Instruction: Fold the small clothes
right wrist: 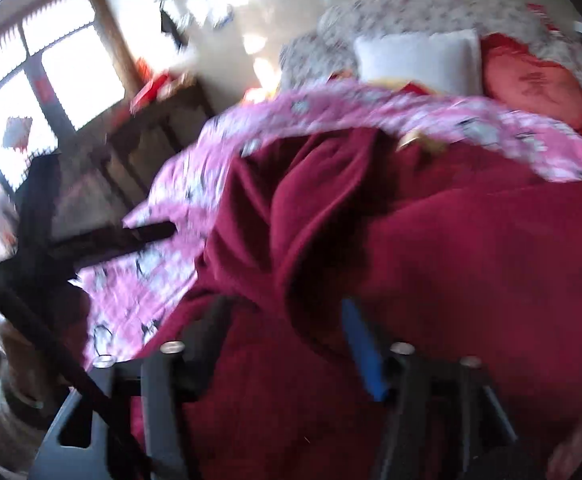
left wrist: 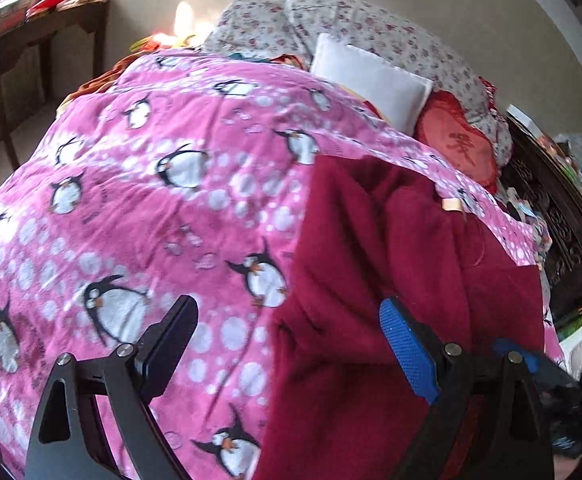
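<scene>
A dark red fleece garment (left wrist: pixel 391 248) lies crumpled on the pink penguin blanket (left wrist: pixel 151 200), towards the bed's right side. My left gripper (left wrist: pixel 291 328) hovers over the garment's left edge, open, with its black finger (left wrist: pixel 175 332) above the blanket and its blue pad (left wrist: pixel 407 348) above the red cloth. The right wrist view is blurred. There the same garment (right wrist: pixel 431 240) fills the middle, and my right gripper (right wrist: pixel 287 328) hangs low over it with its jaws apart. A raised fold of red cloth lies between them, and no pad presses on it.
Floral pillows (left wrist: pixel 371 28), a white pillow (left wrist: pixel 371 80) and a red cushion (left wrist: pixel 459 148) lie at the head of the bed. A dark wooden table (left wrist: pixel 31 48) stands to the left, a carved dark headboard (left wrist: pixel 563 232) to the right. A window (right wrist: pixel 51 60) is bright.
</scene>
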